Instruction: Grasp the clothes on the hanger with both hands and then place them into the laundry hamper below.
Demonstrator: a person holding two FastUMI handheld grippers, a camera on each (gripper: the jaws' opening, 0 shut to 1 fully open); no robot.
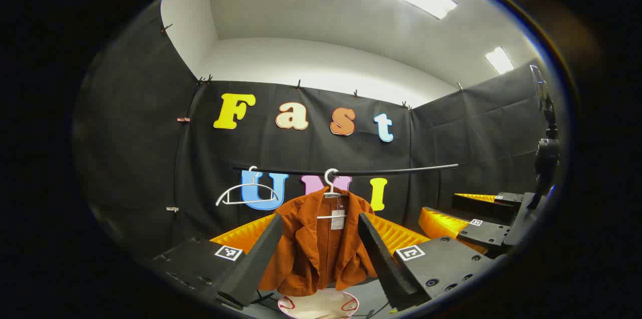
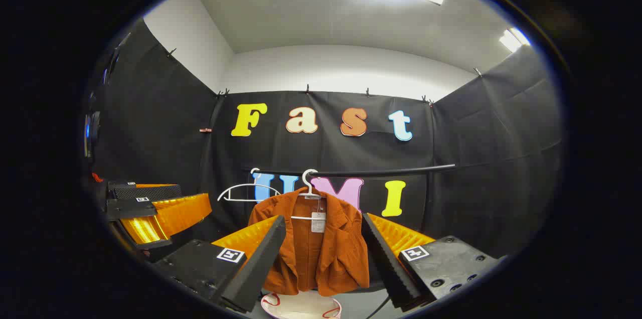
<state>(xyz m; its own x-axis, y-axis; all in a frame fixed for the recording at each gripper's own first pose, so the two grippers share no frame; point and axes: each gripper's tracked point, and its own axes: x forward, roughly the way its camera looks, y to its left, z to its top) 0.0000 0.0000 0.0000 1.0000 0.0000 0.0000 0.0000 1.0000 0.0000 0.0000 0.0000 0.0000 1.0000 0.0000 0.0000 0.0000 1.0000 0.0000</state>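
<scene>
An orange-brown jacket [image 1: 316,249] [image 2: 316,254] hangs on a white hanger [image 1: 331,186] [image 2: 308,183] from a black rail [image 1: 376,171] [image 2: 381,172]. Below it stands a white hamper [image 1: 321,305] [image 2: 301,306] with red handles. My left gripper [image 1: 318,249] is open, some way in front of the jacket, which shows between its fingers. My right gripper [image 2: 321,254] is open too, likewise short of the jacket. In the left gripper view the right gripper [image 1: 471,223] shows at the right edge. In the right gripper view the left gripper [image 2: 150,213] shows at the left.
An empty white hanger [image 1: 246,193] [image 2: 241,192] hangs on the rail left of the jacket. A paper tag [image 1: 337,219] [image 2: 318,222] dangles at the jacket's front. Black cloth walls close the booth behind and on both sides.
</scene>
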